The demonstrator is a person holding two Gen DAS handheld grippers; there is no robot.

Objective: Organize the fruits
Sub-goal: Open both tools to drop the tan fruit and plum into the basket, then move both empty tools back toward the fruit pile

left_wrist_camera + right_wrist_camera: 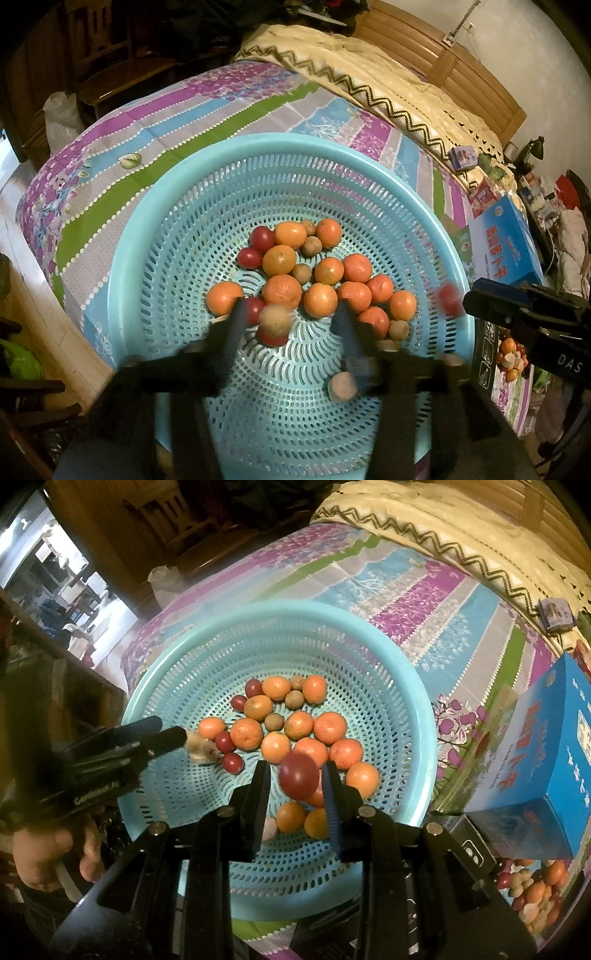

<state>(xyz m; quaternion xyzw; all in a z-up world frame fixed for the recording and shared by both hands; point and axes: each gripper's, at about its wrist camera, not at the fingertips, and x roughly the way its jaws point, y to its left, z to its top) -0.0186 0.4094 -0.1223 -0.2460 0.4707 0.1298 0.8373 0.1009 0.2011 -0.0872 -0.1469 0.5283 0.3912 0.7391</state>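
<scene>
Both grippers hang over the blue basket [122, 258] on the bed, where the oranges [246, 733] and small red fruits lie heaped low in the middle. The right gripper [295, 779] pinches a red fruit [298, 781] above the pile, likely for dropping in. The left gripper [290, 314] stands spread, a blurred brown fruit [274, 318] loose between its fingers. Only the right view shows the person's hand [48, 853], lower left.

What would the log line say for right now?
left gripper: open, over basket | right gripper: shut on red fruit | basket: oranges piled inside
</scene>
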